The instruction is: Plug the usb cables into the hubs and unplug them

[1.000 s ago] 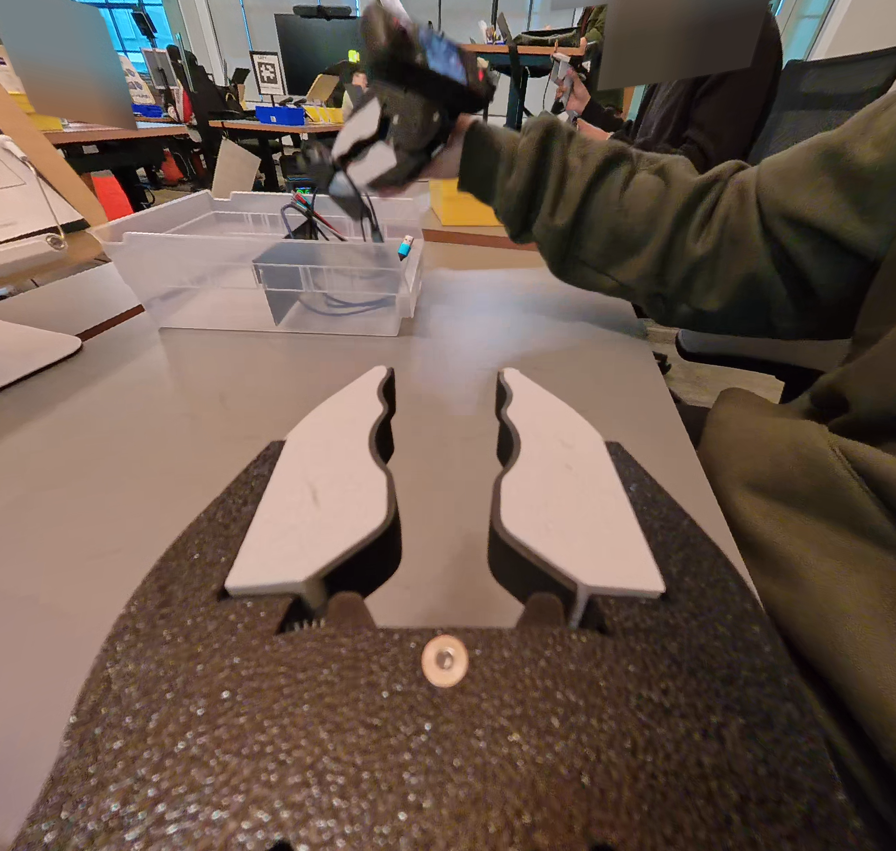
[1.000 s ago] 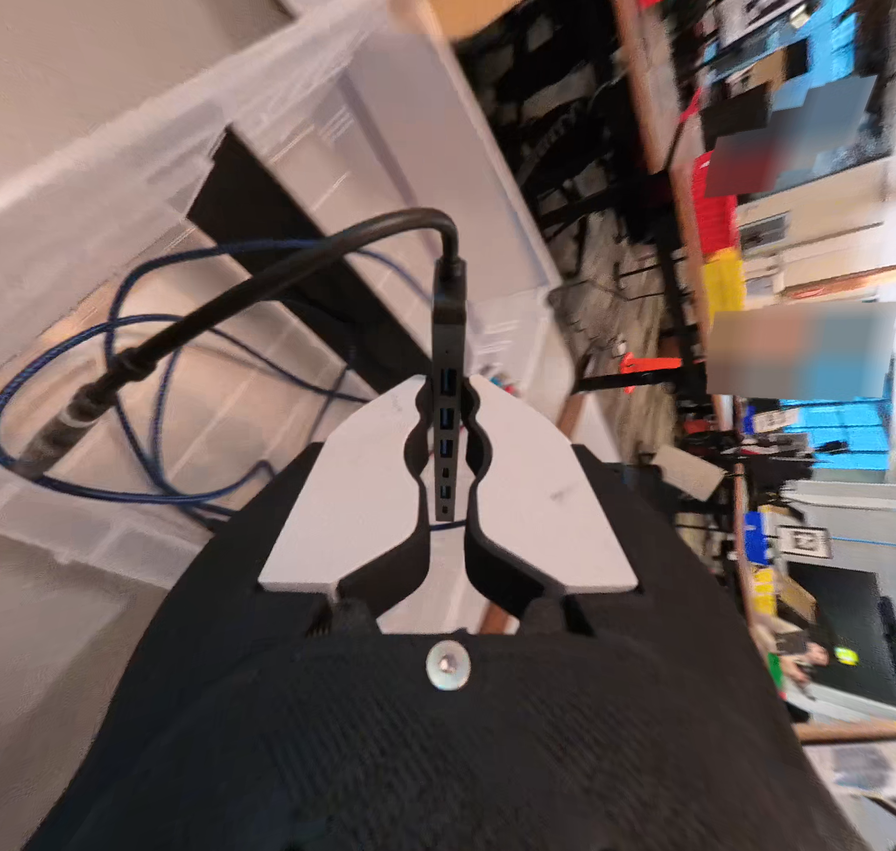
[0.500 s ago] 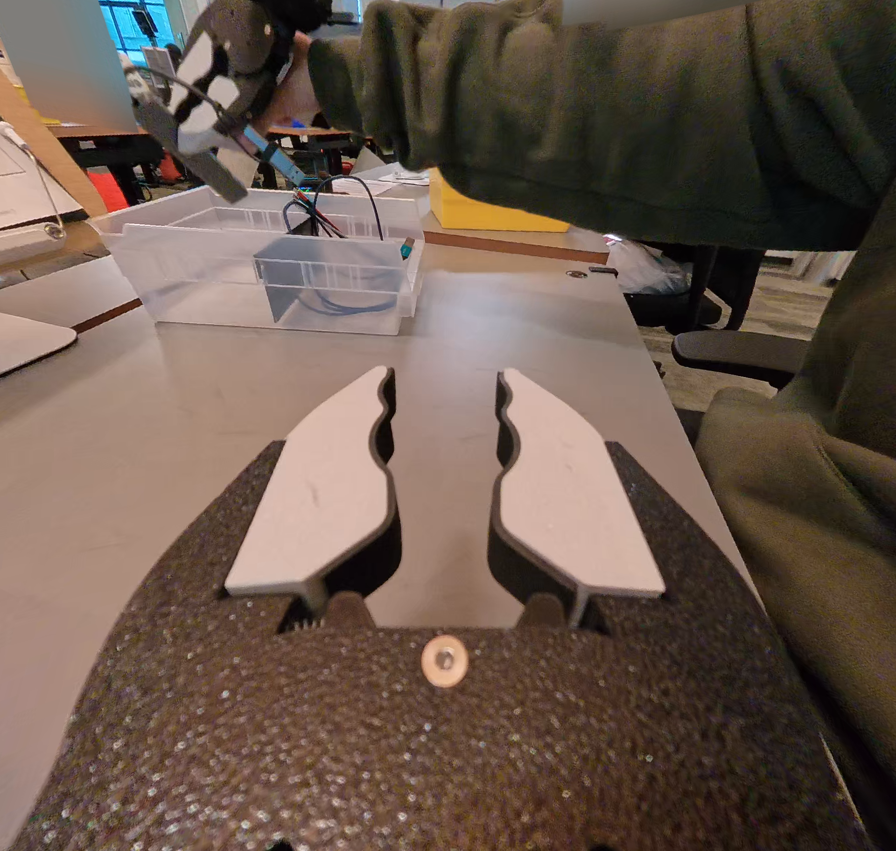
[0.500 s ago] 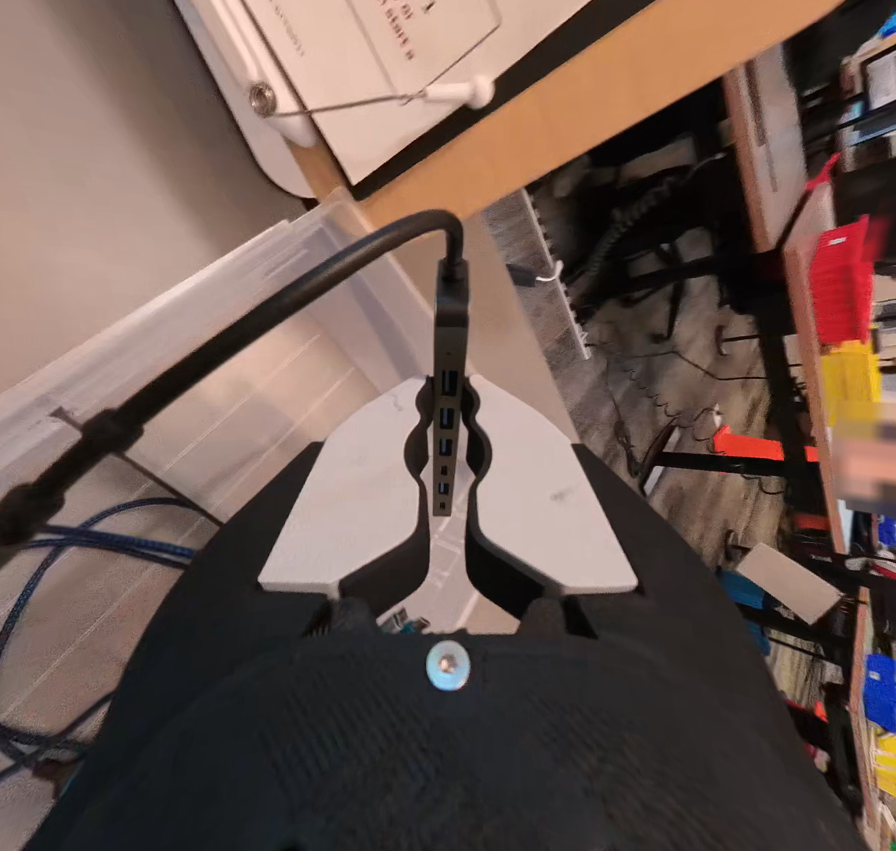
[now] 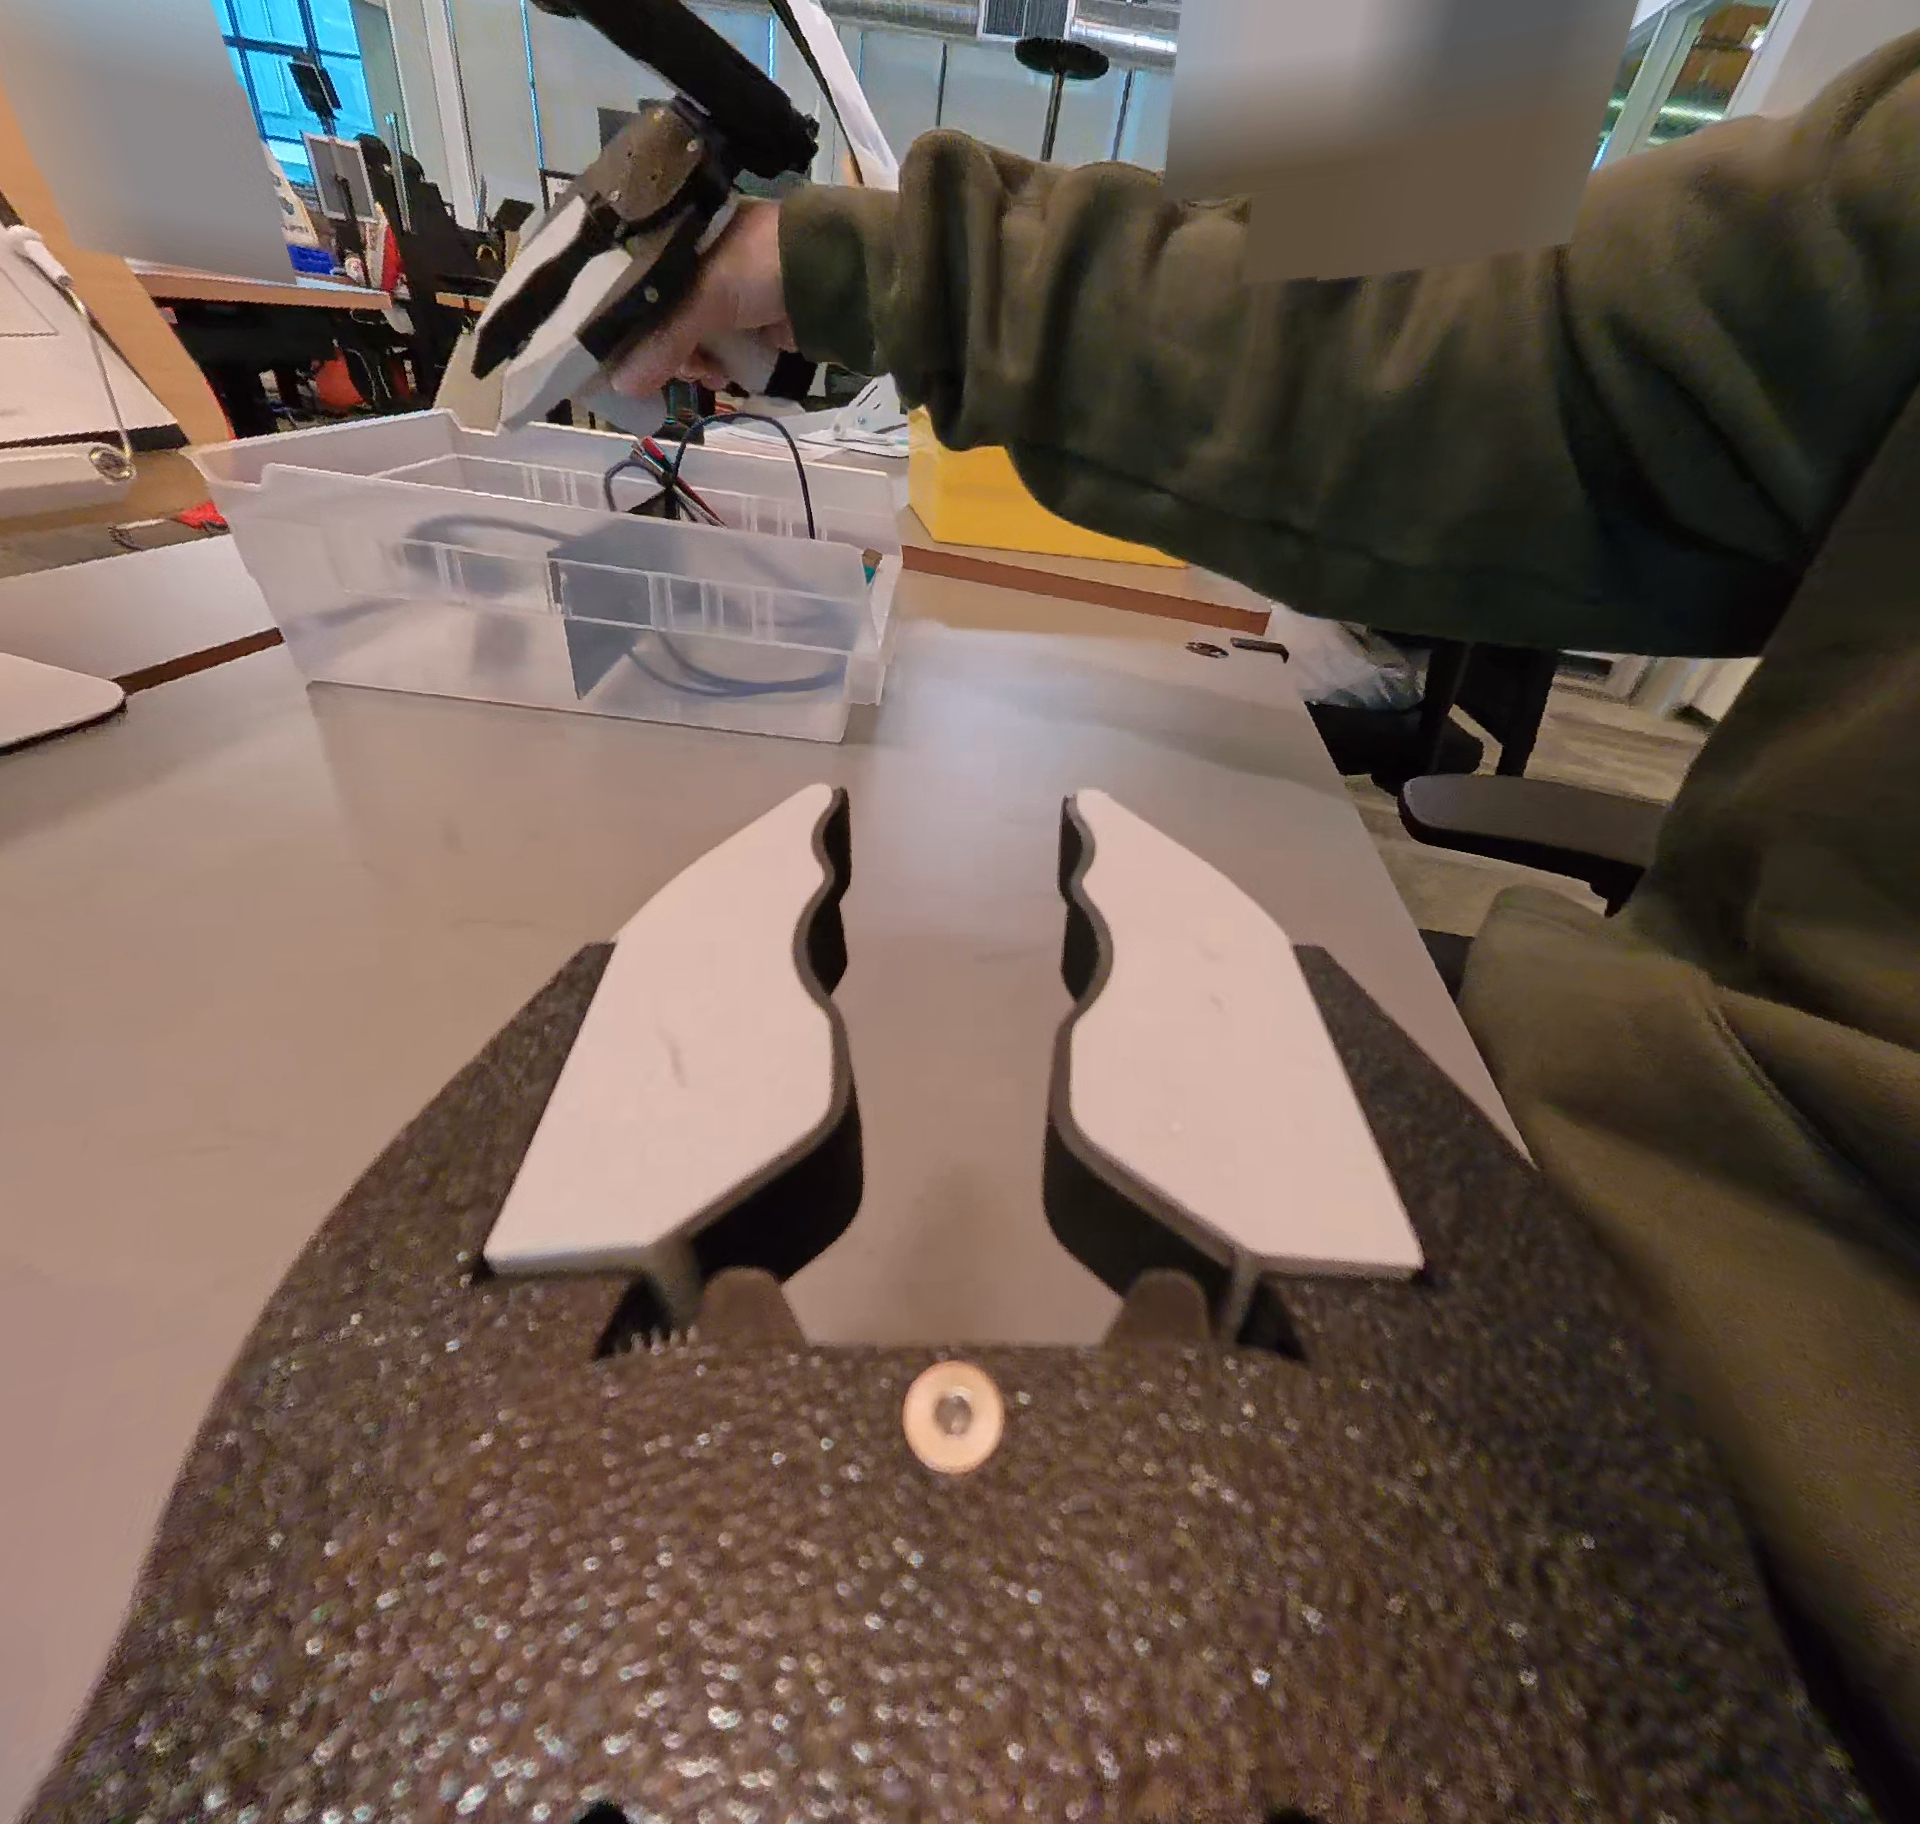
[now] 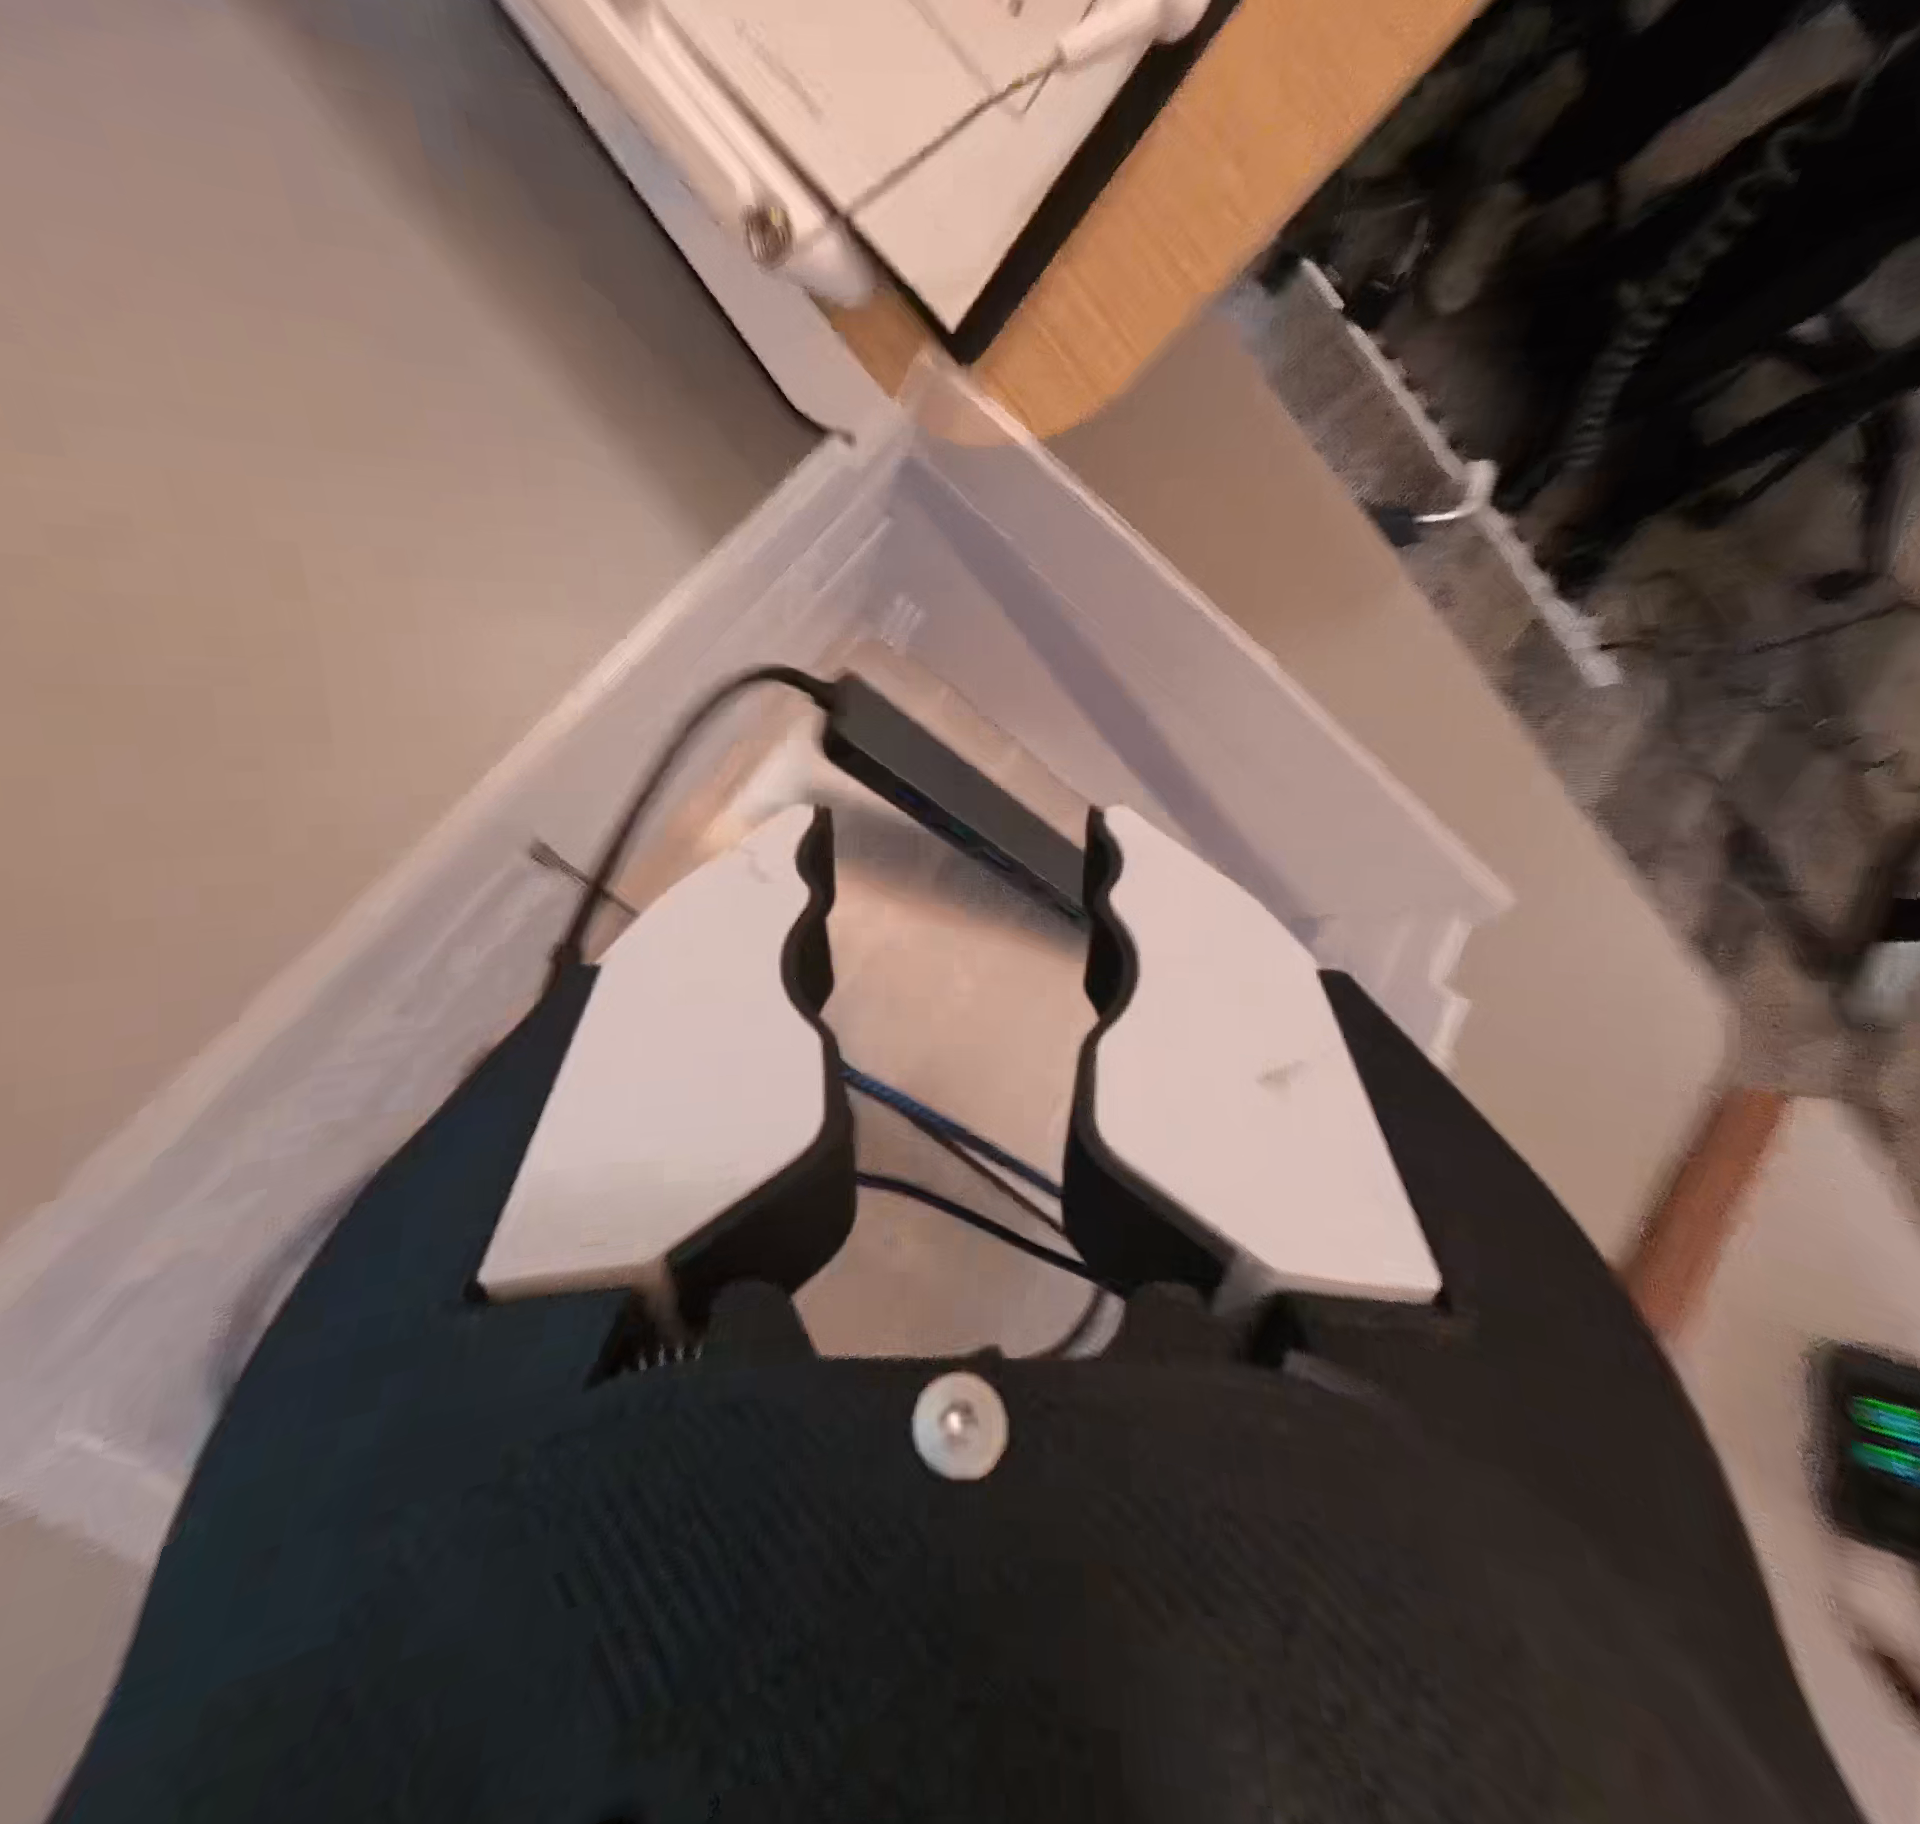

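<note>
The left gripper (image 5: 951, 953) rested low over bare table (image 5: 312, 943), fingers apart and empty, probably waiting its turn with open room ahead. Farther off, the right gripper (image 6: 956, 901) hung above the clear bin (image 6: 1195, 631), fingers spread, empty; the dark hub (image 6: 935, 787) lay inside near the bin's corner wall, blue cables (image 6: 935, 1130) beneath.

**Both grippers spread, nothing held**

Our left gripper (image 5: 945, 953) sits low and level, pointing forward, fingers wide apart with nothing between them. Our right gripper (image 6: 956, 953) is raised and tilted downward, fingers parted and holding nothing; our right arm's green sleeve (image 5: 1299, 403) reaches across.
</note>
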`<state>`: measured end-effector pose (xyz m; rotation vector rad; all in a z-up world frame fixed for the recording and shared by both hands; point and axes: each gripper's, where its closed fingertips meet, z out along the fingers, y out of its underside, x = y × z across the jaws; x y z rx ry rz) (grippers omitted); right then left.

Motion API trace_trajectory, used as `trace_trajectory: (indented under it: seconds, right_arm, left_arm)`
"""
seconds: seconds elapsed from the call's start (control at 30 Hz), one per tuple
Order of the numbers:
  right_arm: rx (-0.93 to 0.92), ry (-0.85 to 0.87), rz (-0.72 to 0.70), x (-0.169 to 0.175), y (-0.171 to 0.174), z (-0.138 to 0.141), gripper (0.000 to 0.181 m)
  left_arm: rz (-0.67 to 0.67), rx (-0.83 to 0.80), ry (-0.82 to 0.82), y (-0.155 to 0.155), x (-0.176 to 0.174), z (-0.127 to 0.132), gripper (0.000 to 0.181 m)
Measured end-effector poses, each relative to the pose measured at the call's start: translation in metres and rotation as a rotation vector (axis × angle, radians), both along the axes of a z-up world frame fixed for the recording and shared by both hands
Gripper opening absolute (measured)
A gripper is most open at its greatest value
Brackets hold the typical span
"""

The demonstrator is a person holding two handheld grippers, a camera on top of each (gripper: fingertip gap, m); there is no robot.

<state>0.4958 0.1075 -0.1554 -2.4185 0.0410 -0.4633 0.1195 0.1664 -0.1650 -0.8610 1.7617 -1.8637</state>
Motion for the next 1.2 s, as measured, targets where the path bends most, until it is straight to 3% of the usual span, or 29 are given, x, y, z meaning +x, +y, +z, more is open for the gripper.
trace_trajectory:
  seconds: [0.03, 0.1, 0.23, 0.33, 0.43, 0.6, 0.73, 0.8, 0.9, 1.1, 1.13, 1.2]
  right_arm:
    - [-0.076, -0.080, 0.033, 0.002, -0.003, -0.004, 0.046]
    - [-0.234, -0.068, 0.141, -0.016, -0.007, -0.020, 0.046]
    - [-0.191, 0.114, 0.172, -0.049, 0.014, -0.023, 0.034]
    - [-0.481, 0.012, 0.187, -0.042, -0.013, -0.034, 0.033]
    - [-0.679, -0.125, 0.247, -0.037, -0.037, -0.023, 0.033]
    - [-0.743, -0.093, 0.311, -0.041, -0.052, -0.028, 0.011]
    - [-0.734, -0.251, 0.303, -0.022, -0.045, -0.019, 0.010]
    - [-0.690, -0.335, 0.286, -0.011, -0.035, -0.004, 0.012]
    - [-0.695, -0.308, 0.217, 0.000, -0.031, 0.002, 0.014]
    - [-0.692, -0.303, 0.151, 0.020, -0.023, -0.028, 0.028]
    - [-0.672, -0.300, 0.111, 0.024, -0.024, -0.027, 0.039]
    - [-0.527, -0.264, -0.012, 0.033, -0.019, -0.017, 0.042]
  left_arm:
    - [-0.001, -0.005, 0.003, 0.000, 0.000, 0.000, 0.037]
    - [0.000, -0.003, 0.005, 0.000, 0.000, -0.001, 0.037]
    - [0.012, 0.023, 0.002, 0.002, -0.001, 0.000, 0.037]
    - [0.013, 0.005, 0.001, 0.003, -0.001, 0.002, 0.037]
    - [0.013, 0.011, -0.005, 0.003, -0.002, 0.003, 0.037]
    - [0.006, -0.011, -0.007, 0.003, -0.002, 0.005, 0.037]
    - [0.004, 0.006, -0.016, 0.003, -0.003, 0.007, 0.037]
    - [0.006, 0.002, -0.021, 0.004, -0.004, 0.008, 0.037]
    - [0.011, -0.010, -0.019, 0.006, -0.004, 0.009, 0.037]
    - [0.003, -0.007, -0.010, 0.004, -0.004, 0.007, 0.037]
    - [0.002, -0.004, -0.010, 0.003, -0.004, 0.007, 0.037]
    - [0.000, -0.005, -0.016, 0.003, -0.004, 0.008, 0.037]
